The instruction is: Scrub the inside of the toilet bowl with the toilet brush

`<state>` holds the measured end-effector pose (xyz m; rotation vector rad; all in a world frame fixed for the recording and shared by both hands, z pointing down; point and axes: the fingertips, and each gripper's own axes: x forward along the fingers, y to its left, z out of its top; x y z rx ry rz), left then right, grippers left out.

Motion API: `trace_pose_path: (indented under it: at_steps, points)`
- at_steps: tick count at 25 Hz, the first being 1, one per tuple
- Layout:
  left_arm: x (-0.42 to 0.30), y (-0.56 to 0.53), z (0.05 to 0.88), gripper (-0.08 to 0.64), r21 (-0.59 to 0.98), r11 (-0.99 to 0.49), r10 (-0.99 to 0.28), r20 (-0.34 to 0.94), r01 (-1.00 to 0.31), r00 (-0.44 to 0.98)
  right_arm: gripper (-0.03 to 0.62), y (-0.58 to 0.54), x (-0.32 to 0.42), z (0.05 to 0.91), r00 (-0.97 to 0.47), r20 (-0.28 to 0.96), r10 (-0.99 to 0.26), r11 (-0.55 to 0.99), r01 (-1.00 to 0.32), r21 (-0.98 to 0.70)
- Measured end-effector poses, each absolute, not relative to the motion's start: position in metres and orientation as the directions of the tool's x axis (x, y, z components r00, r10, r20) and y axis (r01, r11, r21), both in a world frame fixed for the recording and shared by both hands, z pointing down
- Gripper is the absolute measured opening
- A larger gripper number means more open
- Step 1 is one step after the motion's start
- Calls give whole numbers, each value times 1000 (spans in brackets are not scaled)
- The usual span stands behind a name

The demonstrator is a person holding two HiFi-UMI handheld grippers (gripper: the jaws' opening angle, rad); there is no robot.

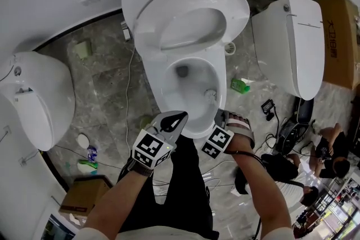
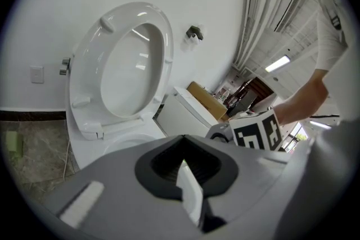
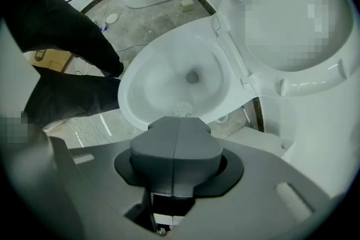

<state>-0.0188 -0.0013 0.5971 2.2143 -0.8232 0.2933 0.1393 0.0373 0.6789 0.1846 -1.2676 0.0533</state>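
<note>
The right gripper [image 1: 224, 121] has its jaws pressed together on the handle of the toilet brush [image 1: 211, 93]. The brush's bristle head sits inside the toilet bowl [image 1: 156, 84], low on the near right wall. The left gripper [image 1: 172, 121] hovers over the near rim with its jaws apart, holding nothing. The seat [image 1: 185, 14] stands raised.

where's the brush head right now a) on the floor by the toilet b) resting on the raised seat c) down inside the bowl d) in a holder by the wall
c: the right gripper view shows the toilet brush with its white bristle head down inside the toilet bowl, just past the right gripper, whose fingers are shut on the handle.
</note>
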Motion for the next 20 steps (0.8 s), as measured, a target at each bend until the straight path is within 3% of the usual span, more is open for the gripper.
trace_pose_path:
  at_steps: [6, 12, 20]
  points:
    - [-20, -1, 602, 3, 562, -545, -454, 427, -622, 782, 166, 16, 141, 682, 281, 944, -171, 940, -241, 242]
    - [-22, 3, 608, 3, 549, -577, -430, 425, -605, 797, 166, 3, 140, 685, 233, 937, -259, 835, -434, 339]
    - [-17, 8, 613, 3, 531, -614, -405, 423, -584, 811, 166, -11, 144, 697, 151, 918, -367, 682, -627, 376]
